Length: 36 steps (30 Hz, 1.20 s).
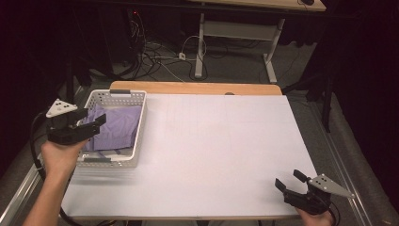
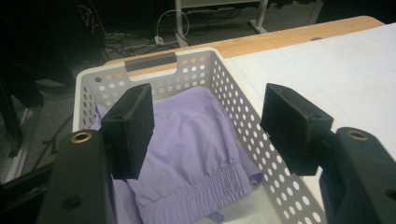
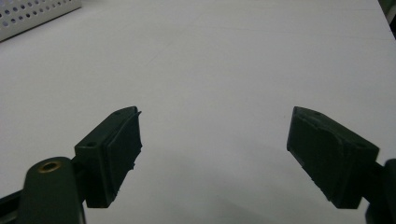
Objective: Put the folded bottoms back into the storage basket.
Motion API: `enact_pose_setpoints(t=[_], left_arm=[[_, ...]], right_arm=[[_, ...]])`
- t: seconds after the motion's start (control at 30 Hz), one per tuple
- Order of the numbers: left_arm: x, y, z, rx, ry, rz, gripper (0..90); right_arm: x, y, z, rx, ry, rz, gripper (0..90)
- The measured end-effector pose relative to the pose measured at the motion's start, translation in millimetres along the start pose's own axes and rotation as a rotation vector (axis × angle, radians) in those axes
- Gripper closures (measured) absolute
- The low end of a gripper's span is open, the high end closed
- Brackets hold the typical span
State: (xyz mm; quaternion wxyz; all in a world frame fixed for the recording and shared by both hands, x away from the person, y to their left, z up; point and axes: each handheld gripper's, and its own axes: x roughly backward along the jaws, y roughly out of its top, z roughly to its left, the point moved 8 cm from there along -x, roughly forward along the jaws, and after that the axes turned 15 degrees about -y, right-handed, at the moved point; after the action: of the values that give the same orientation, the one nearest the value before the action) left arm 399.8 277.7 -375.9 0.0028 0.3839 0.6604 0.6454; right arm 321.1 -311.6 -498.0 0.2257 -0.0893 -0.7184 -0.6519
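Dark room from where I'm driving this, with a tangle of cables (image 1: 155, 52) on the floor past the far end and the white legs of another desk (image 1: 235, 35) behind that. The bench (image 1: 221, 150) has a white top with a strip of wood showing along its far edge.

My left tongs (image 1: 89, 123) are hanging over the near left part of a white perforated basket (image 1: 141, 123), tips pointing in toward it. Jaws are spread wide with nothing between them, so fully released. In the left gripper view the basket sits right ahead of and under the jaws, its slotted handle (image 2: 150, 61) on the far wall. Inside it is a lilac garment (image 2: 191, 140), crumpled, with a gathered elastic band (image 2: 205, 184) lying closest to the tongs. The cloth isn't touching either pad as far as I can see; it's just below them. The grey three-cornered plate (image 1: 60, 108) rides on top, and the cable (image 1: 36, 155) loops down past my forearm.

My right tongs (image 1: 290, 181) are way off from all that, low over the near right corner of the bench, jaws also wide apart and gripping nothing. In the right gripper view it's plain white surface ahead of them, with a corner of the basket (image 3: 32, 14) far off to the upper left.
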Motion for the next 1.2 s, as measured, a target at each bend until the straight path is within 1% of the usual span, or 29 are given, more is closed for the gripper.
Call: enact_pose_setpoints(t=[0.4,0.6,0.77,0.9,1.2], left_arm=[[3.8,-7.4,-8.1,-0.005,-0.022,-0.021,33.3],[7.4,-10.8,-12.2,-0.013,-0.019,-0.031,33.3],[9.4,-12.8,-17.0,-0.023,-0.028,-0.049,33.3],[9.4,-15.3,-19.8,-0.031,-0.031,-0.05,33.3],[10.6,-20.4,-27.3,-0.037,-0.049,-0.068,33.3]], right_arm=[[0.3,0.1,0.0,-0.002,0.001,-0.001,18.7],[0.4,0.1,0.3,-0.001,0.001,-0.001,18.7],[0.6,0.1,0.4,-0.002,0.001,-0.002,18.7],[0.6,0.1,0.4,-0.002,0.001,-0.001,18.7],[0.8,0.2,0.0,-0.004,0.001,-0.004,18.7]])
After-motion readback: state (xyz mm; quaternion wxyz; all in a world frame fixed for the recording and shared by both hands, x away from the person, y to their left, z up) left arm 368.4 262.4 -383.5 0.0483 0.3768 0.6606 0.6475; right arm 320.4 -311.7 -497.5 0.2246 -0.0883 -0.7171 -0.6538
